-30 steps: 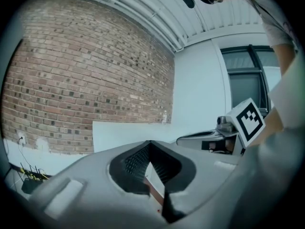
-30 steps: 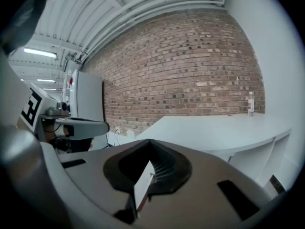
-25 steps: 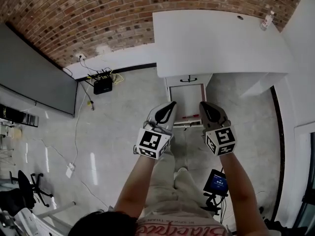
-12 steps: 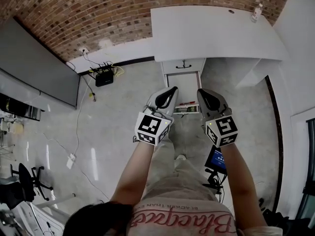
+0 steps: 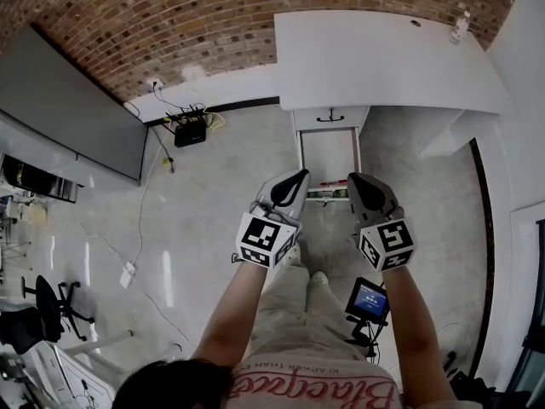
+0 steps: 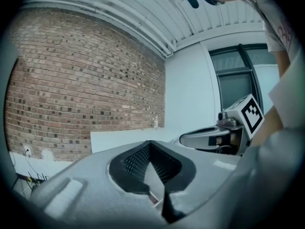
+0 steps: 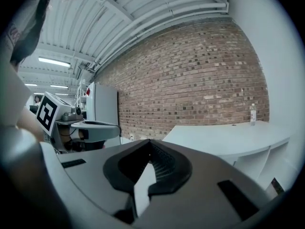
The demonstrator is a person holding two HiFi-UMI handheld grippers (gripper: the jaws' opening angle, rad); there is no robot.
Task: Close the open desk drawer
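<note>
Grey-and-black left gripper (image 5: 296,181) and its twin, the right gripper (image 5: 356,182): jaws of both pressed together, nothing held. They sit side by side, roughly level, apparently higher than and just short of the white pulled-out desk drawer (image 5: 329,156). That drawer stands open beneath the white desk top (image 5: 383,58) and a closed upper drawer with dark handle (image 5: 329,118). No contact yet. Judged risks — closed tips are narrow, so a push off-centre could skew the drawer and bind it. Tips could also slip over the thin front edge, and a hard shove would slam it and jolt the small clear bottle (image 5: 462,27) on the desk. Around: black router with cables (image 5: 189,130) by the red brick wall (image 5: 170,24), dark grey panel (image 5: 68,113) at left, small black screen (image 5: 369,300) near the person's feet — none blocks the drawer's path.
</note>
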